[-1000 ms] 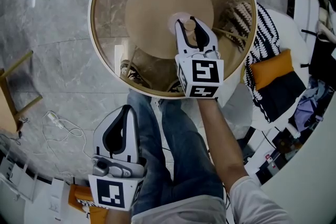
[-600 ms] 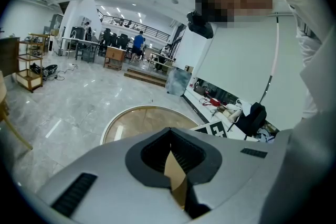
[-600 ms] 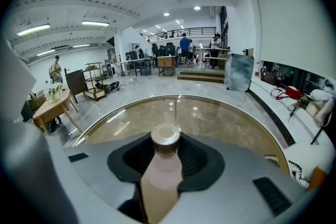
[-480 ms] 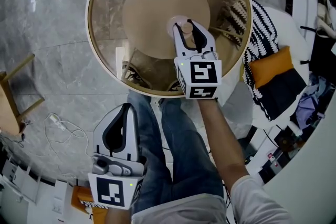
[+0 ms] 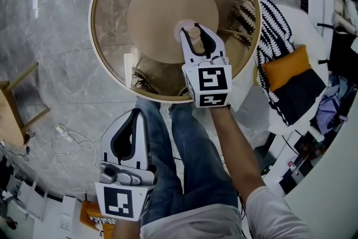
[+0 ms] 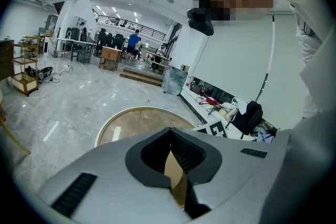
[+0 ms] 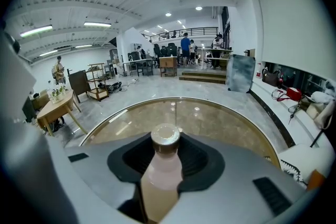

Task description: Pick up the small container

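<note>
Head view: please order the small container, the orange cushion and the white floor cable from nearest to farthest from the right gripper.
1. small container, between the right gripper jaws
2. orange cushion, to the right
3. white floor cable, lower left

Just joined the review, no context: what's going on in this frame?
A person stands at a round glass table with a handheld gripper in each hand. The right gripper is closed on a small bottle, pale pink with a brownish cap, gripping its body below the cap. It's unclear whether the bottle is off the tabletop yet. The left gripper is beside the person's leg, short of the table, jaws together and empty.
</note>
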`<state>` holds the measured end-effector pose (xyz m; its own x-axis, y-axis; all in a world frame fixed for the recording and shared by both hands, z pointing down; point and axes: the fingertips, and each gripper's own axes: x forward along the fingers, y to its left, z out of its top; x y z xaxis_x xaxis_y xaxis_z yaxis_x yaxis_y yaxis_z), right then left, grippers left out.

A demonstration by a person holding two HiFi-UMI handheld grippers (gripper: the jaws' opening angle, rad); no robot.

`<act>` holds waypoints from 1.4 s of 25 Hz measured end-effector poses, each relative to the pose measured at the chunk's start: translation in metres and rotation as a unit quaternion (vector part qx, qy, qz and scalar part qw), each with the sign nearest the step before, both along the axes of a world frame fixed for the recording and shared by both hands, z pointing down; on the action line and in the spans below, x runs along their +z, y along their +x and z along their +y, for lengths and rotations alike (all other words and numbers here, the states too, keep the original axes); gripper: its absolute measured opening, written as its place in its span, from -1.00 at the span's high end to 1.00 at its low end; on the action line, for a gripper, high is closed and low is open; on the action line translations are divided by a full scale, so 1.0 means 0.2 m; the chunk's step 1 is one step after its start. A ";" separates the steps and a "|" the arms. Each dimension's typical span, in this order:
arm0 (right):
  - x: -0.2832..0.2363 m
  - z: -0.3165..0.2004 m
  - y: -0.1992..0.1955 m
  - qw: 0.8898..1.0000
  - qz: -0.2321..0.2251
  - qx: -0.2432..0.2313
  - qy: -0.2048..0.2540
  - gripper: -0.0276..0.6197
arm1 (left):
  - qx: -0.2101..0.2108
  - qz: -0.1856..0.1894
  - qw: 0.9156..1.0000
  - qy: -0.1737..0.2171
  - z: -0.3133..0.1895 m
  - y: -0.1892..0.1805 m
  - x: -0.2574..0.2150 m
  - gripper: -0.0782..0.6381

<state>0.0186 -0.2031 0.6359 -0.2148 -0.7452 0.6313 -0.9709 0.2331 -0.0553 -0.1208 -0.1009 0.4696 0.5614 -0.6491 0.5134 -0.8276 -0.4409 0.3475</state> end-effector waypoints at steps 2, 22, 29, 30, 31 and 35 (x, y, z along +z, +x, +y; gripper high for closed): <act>-0.02 0.01 0.01 1.000 0.002 -0.001 -0.001 0.47 | 0.005 -0.003 1.000 0.005 0.00 0.01 -0.02 0.74; -0.14 0.07 0.05 1.000 -0.003 0.001 -0.007 0.47 | 0.026 -0.016 0.999 0.009 -0.04 0.07 -0.13 0.74; -0.18 0.10 0.05 1.000 -0.007 -0.005 -0.008 0.47 | 0.031 -0.018 0.999 0.012 -0.04 0.09 -0.17 0.74; -0.19 0.10 0.05 1.000 -0.007 -0.005 -0.008 0.47 | 0.031 -0.017 0.999 0.015 -0.04 0.09 -0.18 0.74; -0.19 0.10 0.06 1.000 -0.007 -0.006 -0.007 0.47 | 0.031 -0.017 0.999 0.018 -0.04 0.10 -0.18 0.74; -0.22 0.11 0.06 1.000 -0.006 -0.007 -0.007 0.47 | 0.032 -0.017 0.999 0.020 -0.05 0.10 -0.21 0.74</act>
<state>0.0300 -0.1815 0.5922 -0.2327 -0.7333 0.6388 -0.9668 0.2460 -0.0697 -0.1001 -0.1106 0.4271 0.5857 -0.6323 0.5071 -0.8078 -0.5064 0.3016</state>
